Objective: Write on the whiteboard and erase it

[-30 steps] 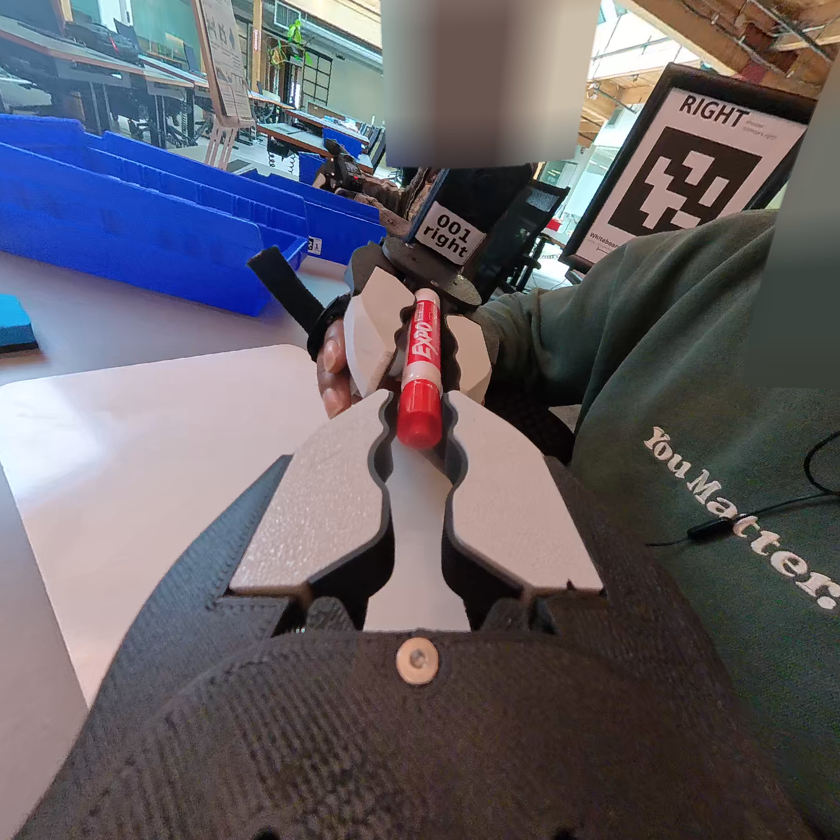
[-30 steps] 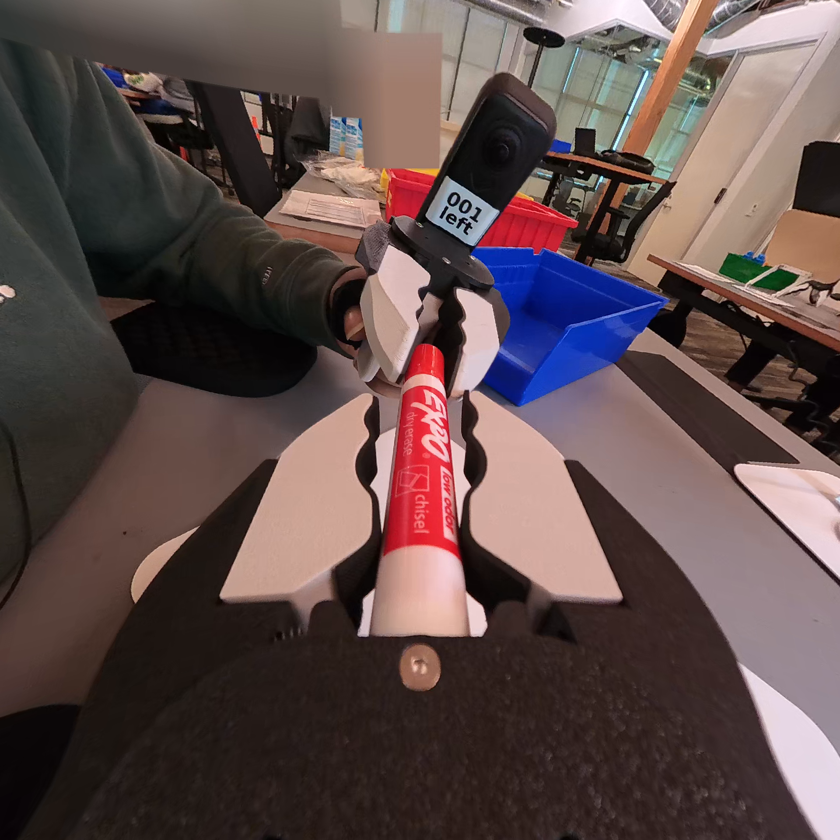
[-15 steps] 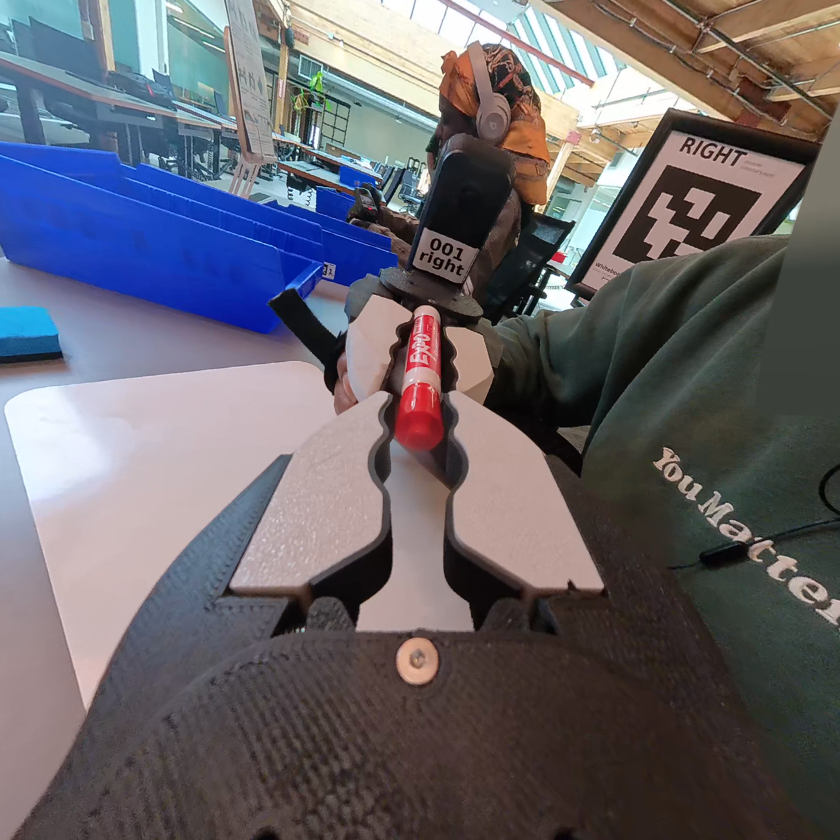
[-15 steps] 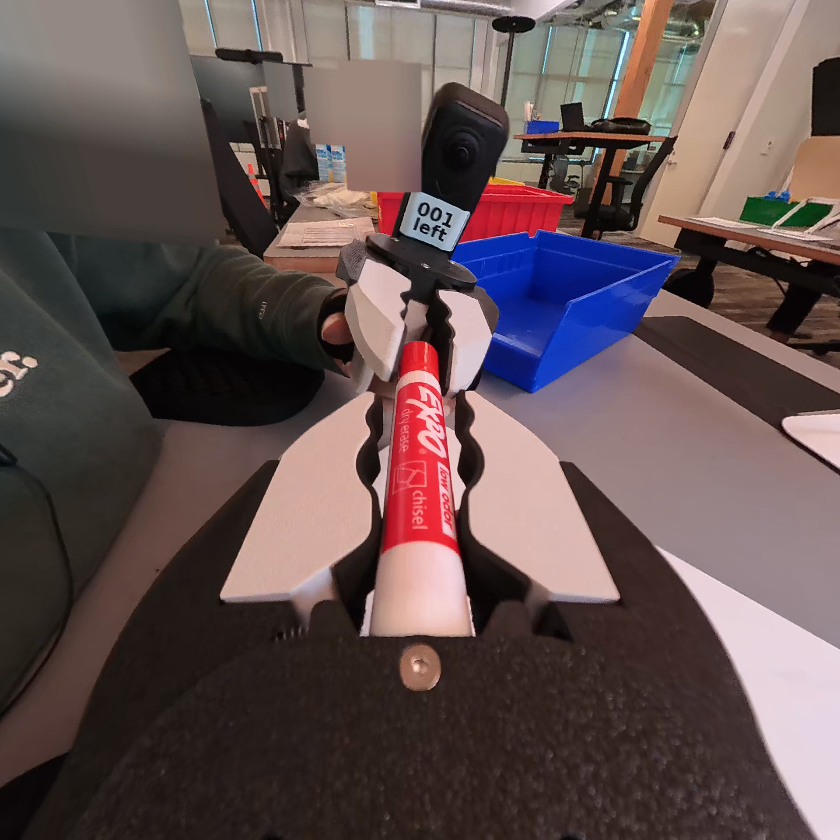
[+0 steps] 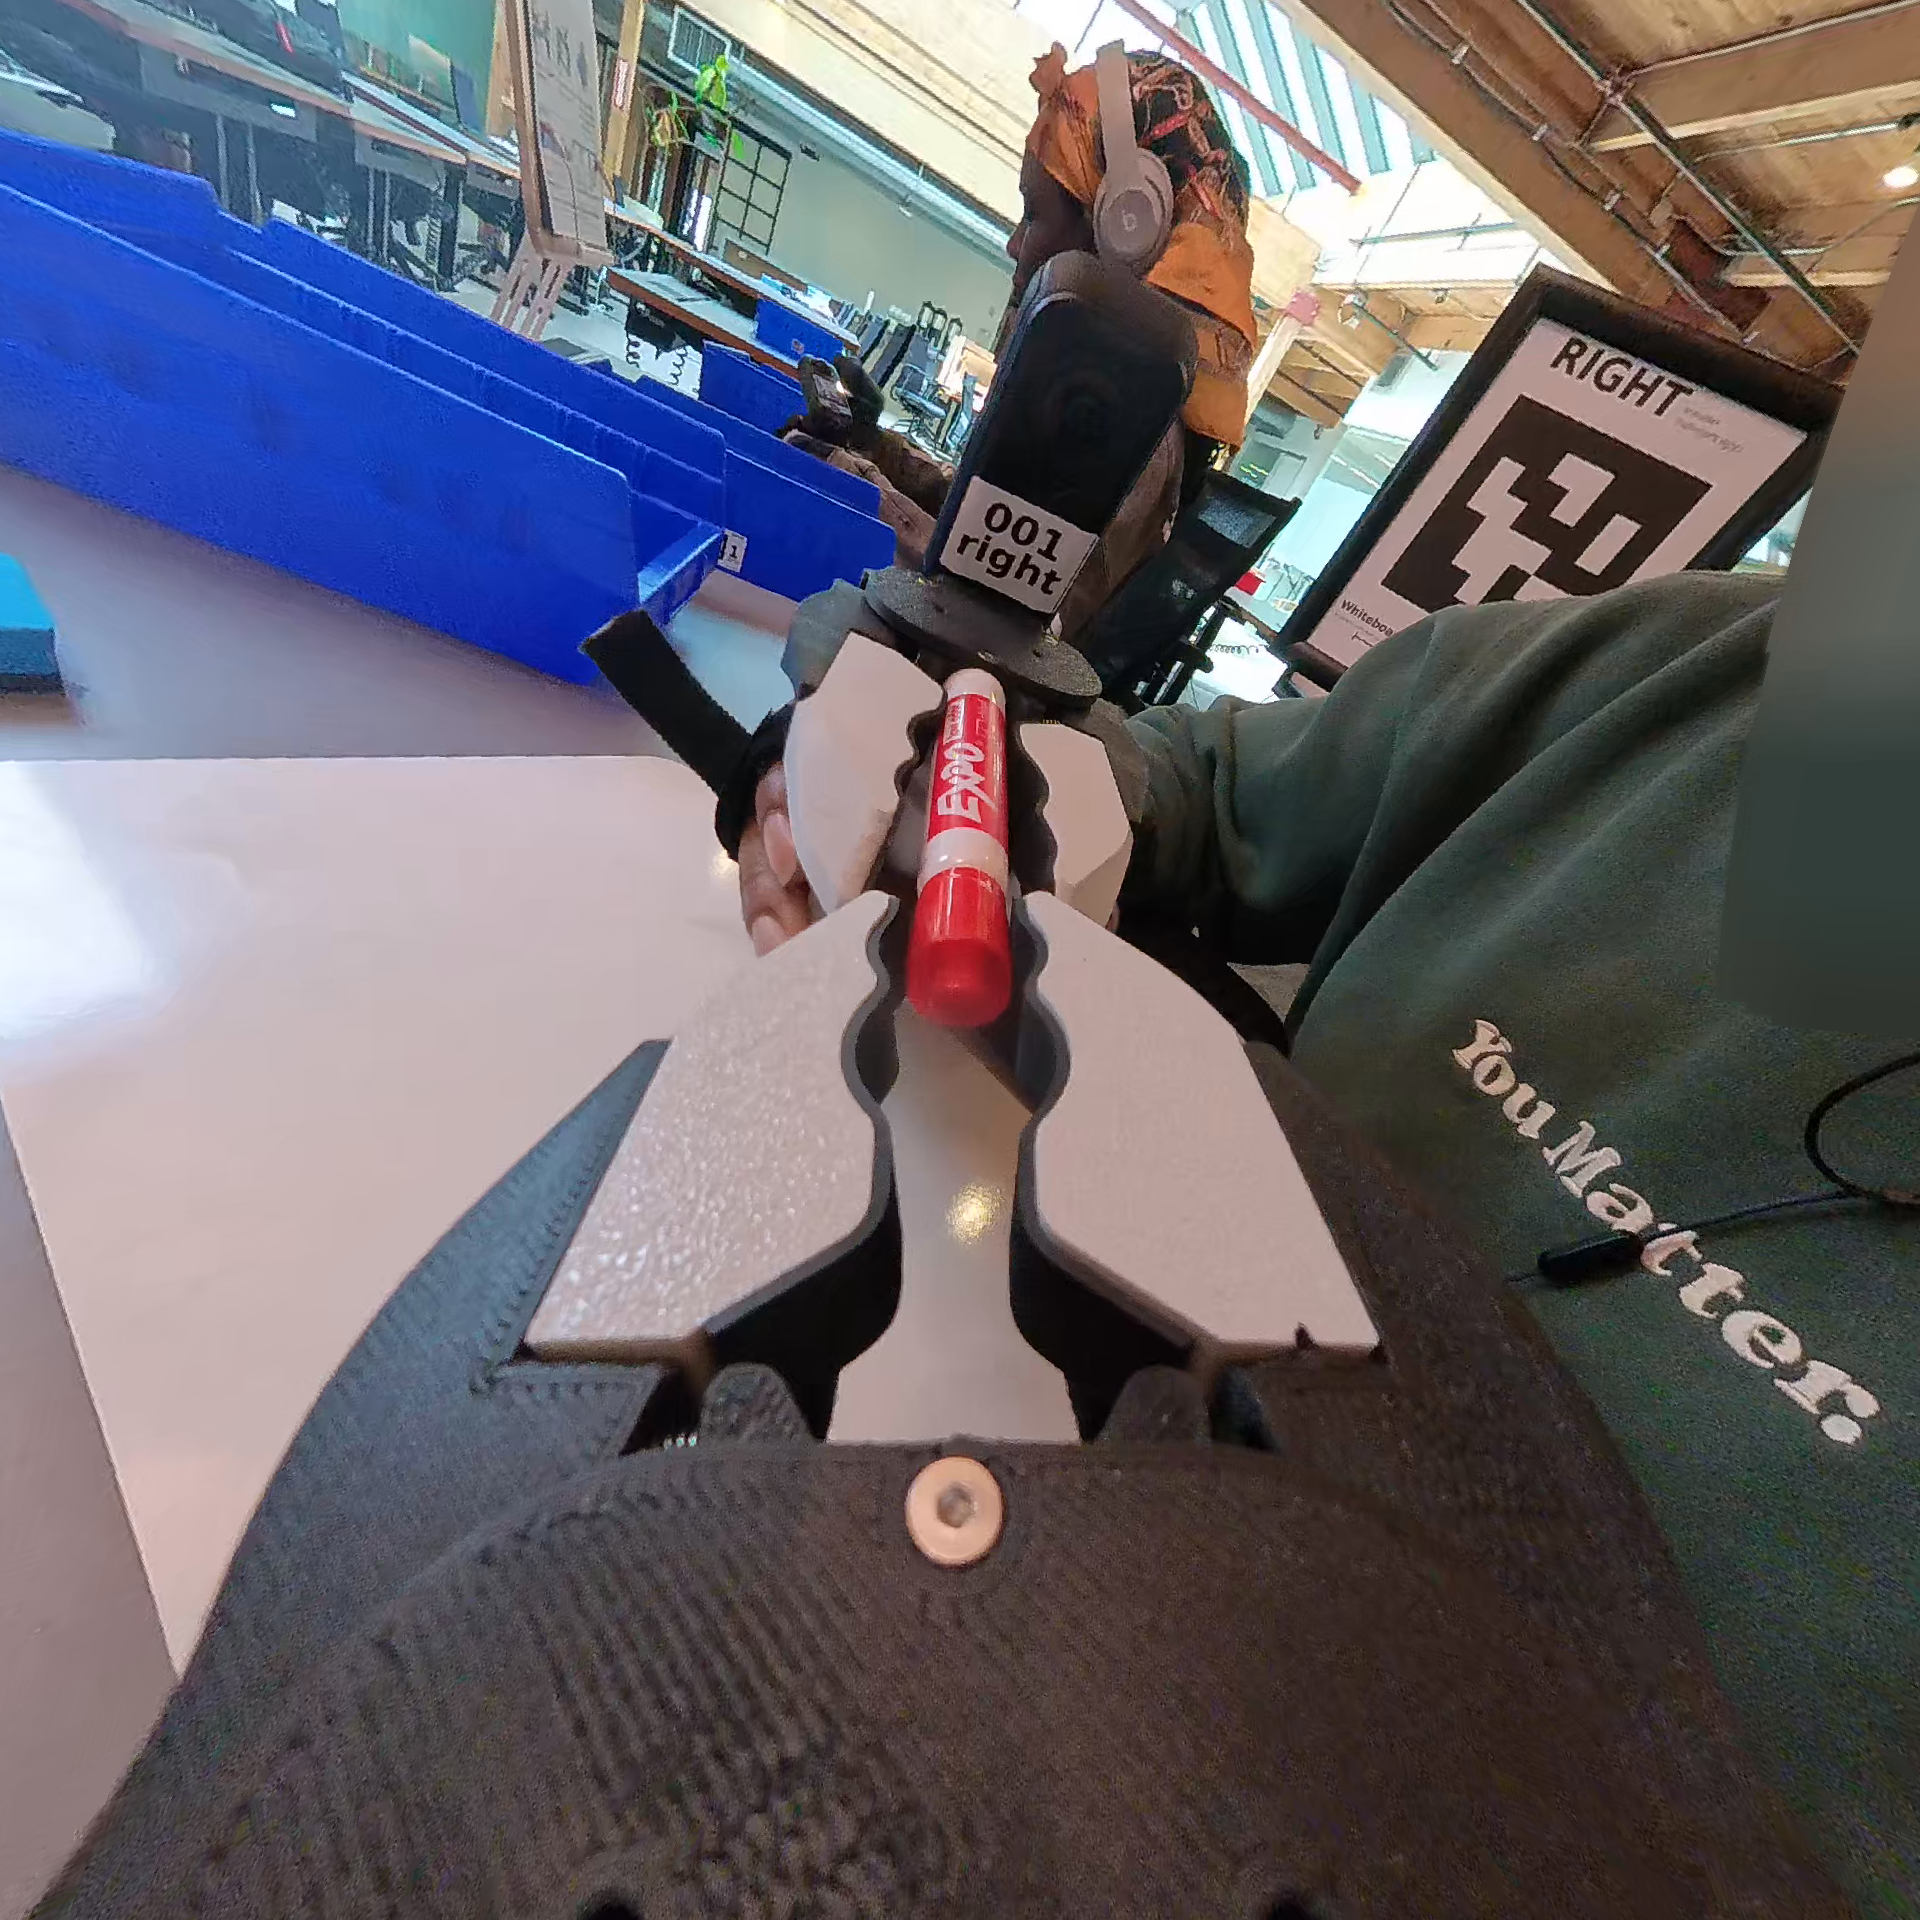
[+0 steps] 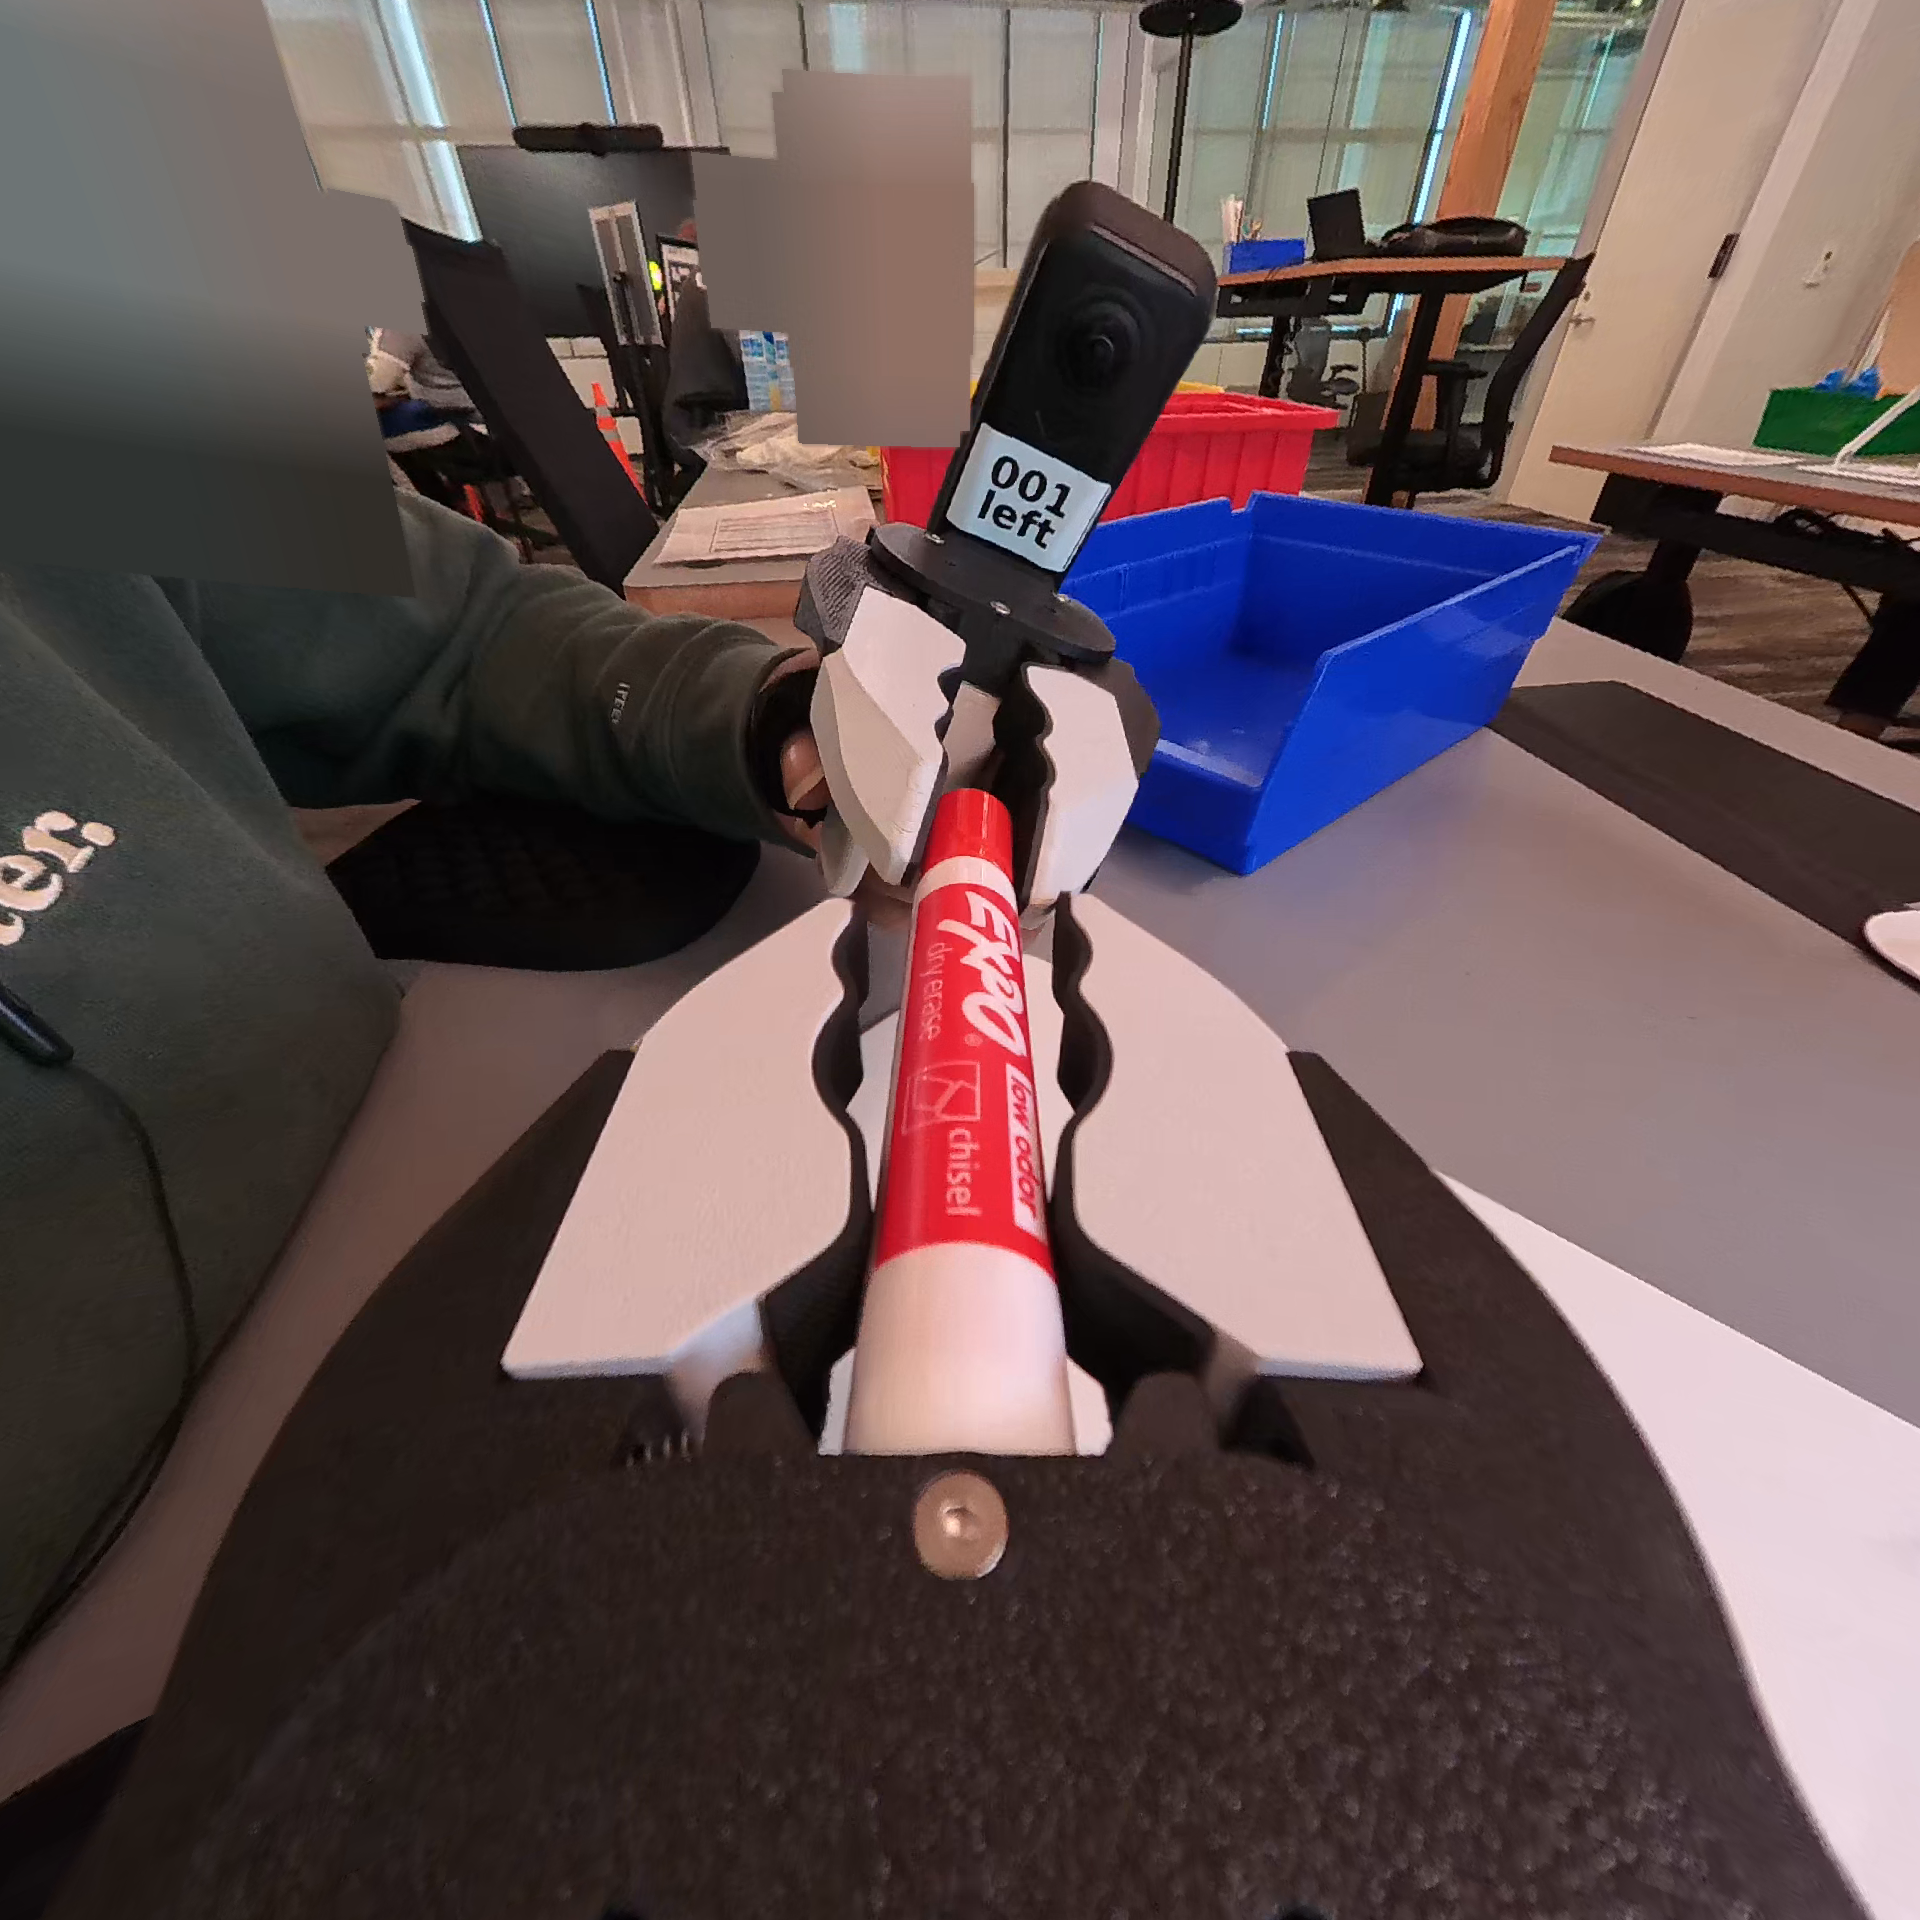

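Note:
A red-and-white dry-erase marker [image 6: 966, 1143] lies along my right gripper [image 6: 961, 935], which is shut on its white barrel. The marker's red cap [image 5: 956, 956] points at my left gripper [image 5: 956, 925], whose fingertips [image 5: 800, 997] are closed around the cap end. The two grippers face each other, tip to tip, just above the whiteboard [image 5: 364, 987]. The left gripper also shows in the right wrist view [image 6: 982, 790]. The whiteboard's corner shows at the lower right of that view [image 6: 1714, 1403]. A blue eraser [image 5: 21, 644] lies at the far left edge of the table.
Long blue bins [image 5: 312, 468] stand behind the whiteboard. An open blue bin [image 6: 1351, 665] and a red bin [image 6: 1226, 447] are behind the left gripper. A framed black-and-white sign [image 5: 1558, 488] stands at the right. The person's green sweatshirt [image 5: 1558, 935] is close by. Left and right tips are no more than a few centimetres apart. The blue eraser [image 5: 21, 644] is about 30 cm from both grippers' fingertips.
Both grippers have tilted and shifted slightly while joined by the marker. The cap stays on and neither gripper's opening has changed.

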